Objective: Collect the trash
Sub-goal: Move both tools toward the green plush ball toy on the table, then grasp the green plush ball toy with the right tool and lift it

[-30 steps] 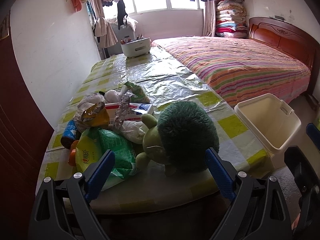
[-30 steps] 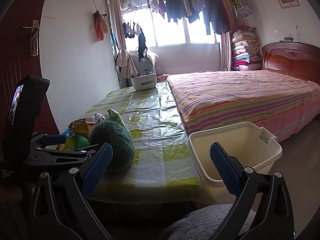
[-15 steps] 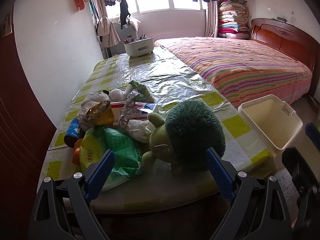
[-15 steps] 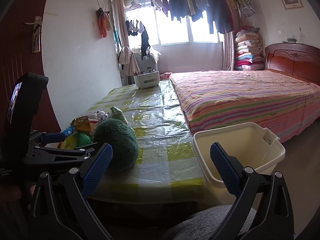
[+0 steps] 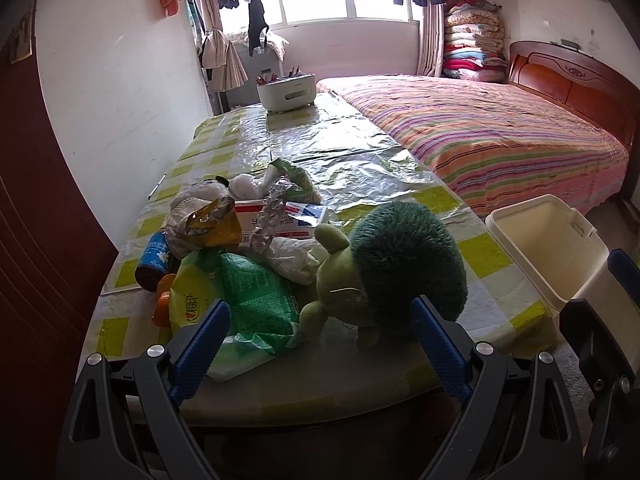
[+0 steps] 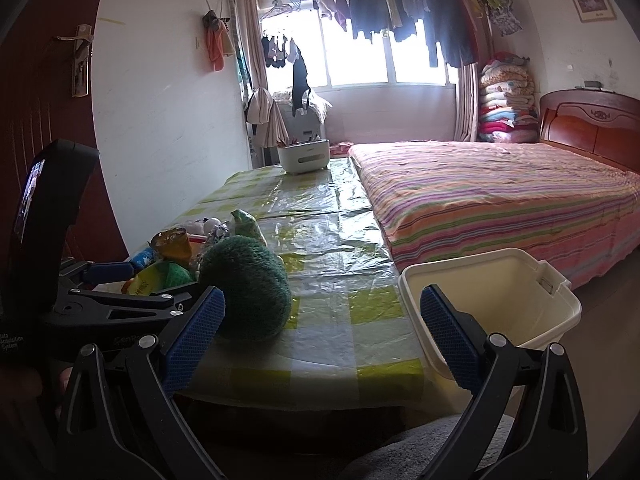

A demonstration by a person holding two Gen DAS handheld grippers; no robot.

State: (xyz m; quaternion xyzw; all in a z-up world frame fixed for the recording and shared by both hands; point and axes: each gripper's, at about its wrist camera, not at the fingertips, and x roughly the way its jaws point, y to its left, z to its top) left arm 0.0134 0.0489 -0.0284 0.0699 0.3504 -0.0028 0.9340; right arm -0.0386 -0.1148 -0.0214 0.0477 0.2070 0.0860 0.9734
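A heap of trash lies on the near left of the table: a green snack bag [image 5: 240, 300], a gold wrapper [image 5: 214, 224], a red-and-white box [image 5: 288, 220], crumpled white plastic [image 5: 292, 256] and a blue can [image 5: 154, 256]. A green plush toy [image 5: 392, 264] sits beside the heap. My left gripper [image 5: 318, 336] hangs open at the table's near edge, just short of the bag and the toy. My right gripper [image 6: 320, 330] is open too, empty, between the toy [image 6: 248, 280] and the cream bin [image 6: 492, 296]. The bin [image 5: 548, 248] stands on the floor at the table's right corner.
The table [image 5: 352, 160] wears a yellow-checked cloth under clear plastic. A white organiser [image 5: 286, 92] stands at its far end. A bed with a striped cover [image 5: 480, 136] runs along the right side. A dark red door [image 5: 36, 220] is at the left.
Both grippers have tilted and risen slightly, so the table and the trash heap sit lower in view. Nothing was picked up; the jaws stay as wide as before.
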